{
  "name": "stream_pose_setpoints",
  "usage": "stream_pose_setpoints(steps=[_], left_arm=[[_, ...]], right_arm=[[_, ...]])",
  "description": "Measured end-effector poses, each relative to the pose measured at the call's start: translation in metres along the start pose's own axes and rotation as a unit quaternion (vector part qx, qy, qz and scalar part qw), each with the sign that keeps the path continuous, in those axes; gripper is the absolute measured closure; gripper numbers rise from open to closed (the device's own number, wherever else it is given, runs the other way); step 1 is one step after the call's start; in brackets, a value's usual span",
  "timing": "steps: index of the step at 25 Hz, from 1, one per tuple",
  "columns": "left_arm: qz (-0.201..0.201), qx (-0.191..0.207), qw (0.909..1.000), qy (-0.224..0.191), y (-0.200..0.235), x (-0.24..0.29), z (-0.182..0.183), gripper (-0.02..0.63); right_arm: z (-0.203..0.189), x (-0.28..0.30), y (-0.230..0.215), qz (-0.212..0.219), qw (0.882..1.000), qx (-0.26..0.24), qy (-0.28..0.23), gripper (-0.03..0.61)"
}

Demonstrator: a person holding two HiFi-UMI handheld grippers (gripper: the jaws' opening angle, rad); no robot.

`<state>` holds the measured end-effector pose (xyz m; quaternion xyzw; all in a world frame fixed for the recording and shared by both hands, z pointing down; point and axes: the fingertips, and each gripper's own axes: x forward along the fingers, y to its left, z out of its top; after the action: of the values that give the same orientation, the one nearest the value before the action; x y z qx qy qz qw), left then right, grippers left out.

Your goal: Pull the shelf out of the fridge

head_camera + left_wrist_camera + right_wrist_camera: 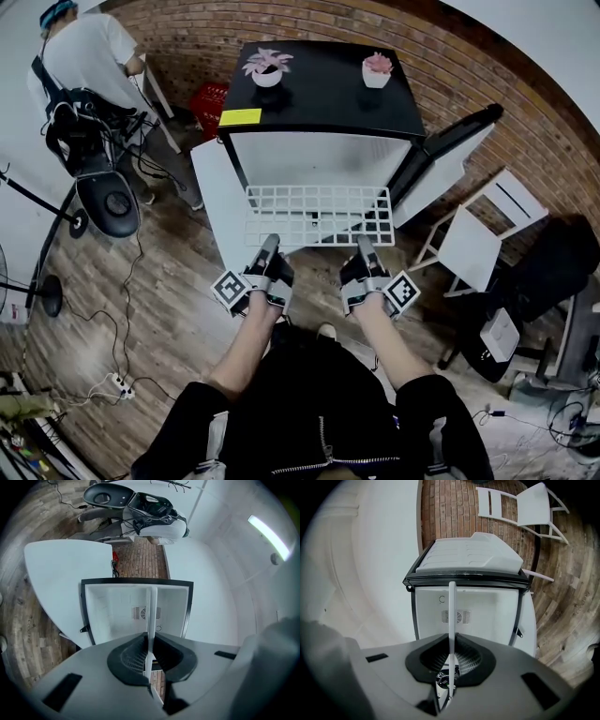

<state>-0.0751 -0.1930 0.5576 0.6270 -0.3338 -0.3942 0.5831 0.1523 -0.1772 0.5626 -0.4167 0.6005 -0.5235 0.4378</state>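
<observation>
A small fridge (323, 155) with a black top stands open in front of me. Its white wire shelf (319, 216) sticks out of the opening, level, mostly clear of the cabinet. My left gripper (269, 247) is shut on the shelf's front edge at the left, and my right gripper (365, 247) is shut on it at the right. In the left gripper view the shelf (151, 616) runs edge-on as a thin white bar between the dark pads of the left gripper (149, 656). The right gripper view shows the same bar (452, 616) pinched in the right gripper (451, 660), with the empty fridge interior (464, 611) behind.
The fridge door (441, 159) hangs open to the right. Two potted plants (267, 67) (377, 69) and a yellow note (240, 117) sit on the fridge top. A white chair (478, 234) stands right. A person (89, 56), an office chair (108, 202) and floor cables (117, 380) are on the left.
</observation>
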Motion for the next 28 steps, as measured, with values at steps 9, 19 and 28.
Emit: stream_pose_setpoints(steps=[9,19,28], left_arm=[[0.003,0.007,0.9999,0.009,-0.004,-0.011,-0.009,0.574],[0.000,0.005,1.0000,0.007,-0.008,-0.014,-0.013,0.574],[0.009,0.011,0.9998,0.010,-0.003,-0.015,-0.012,0.574]], right_arm=[[0.000,-0.016,-0.007,-0.002,1.000,0.006,-0.001,0.545],[-0.002,-0.018,-0.001,0.007,1.000,0.005,0.007,0.545],[-0.002,-0.020,-0.003,0.000,1.000,-0.002,0.010,0.545]])
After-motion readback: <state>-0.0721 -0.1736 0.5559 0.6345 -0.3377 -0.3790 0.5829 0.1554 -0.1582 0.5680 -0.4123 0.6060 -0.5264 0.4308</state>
